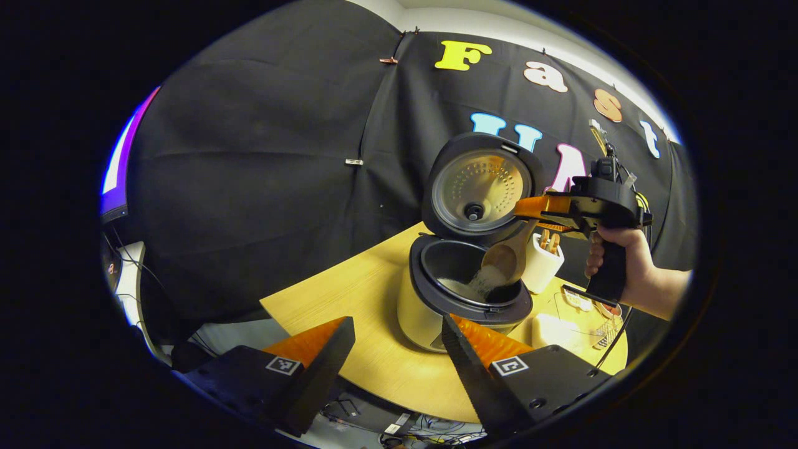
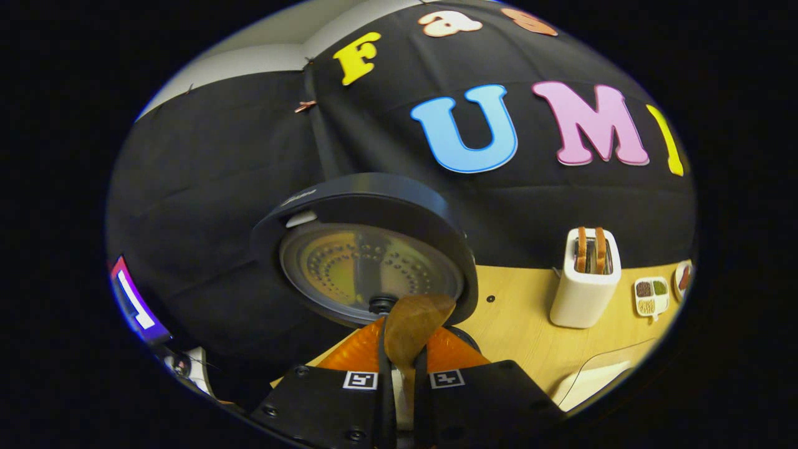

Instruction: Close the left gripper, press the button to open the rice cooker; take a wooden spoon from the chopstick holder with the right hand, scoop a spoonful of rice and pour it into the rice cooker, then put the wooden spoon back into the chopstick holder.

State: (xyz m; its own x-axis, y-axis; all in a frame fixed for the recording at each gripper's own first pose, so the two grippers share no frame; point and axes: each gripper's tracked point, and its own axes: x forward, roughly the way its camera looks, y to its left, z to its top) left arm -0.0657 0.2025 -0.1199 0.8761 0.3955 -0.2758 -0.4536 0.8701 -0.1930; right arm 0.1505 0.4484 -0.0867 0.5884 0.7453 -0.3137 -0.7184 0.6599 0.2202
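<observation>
Black cloth walls and a pale wooden table [image 1: 374, 293] frame the open rice cooker [image 1: 430, 305].
Cloth hangs behind the table on every visible side, with white wall above it. The cooker's lid [image 1: 477, 187] stands upright over the dark inner pot. In the left gripper view, the right gripper [image 1: 530, 209] pinches the wooden spoon [image 1: 505, 259] tilted over the pot, rice [image 1: 486, 280] spilling from its bowl; its own view shows both fingers pressed on the handle. Just behind stands the white chopstick holder [image 1: 541, 265]. The left gripper [image 1: 399, 349] hangs spread wide and empty before the cooker. A white toaster [image 2: 586, 280] and a small divided dish [image 2: 651, 295] sit farther along.
</observation>
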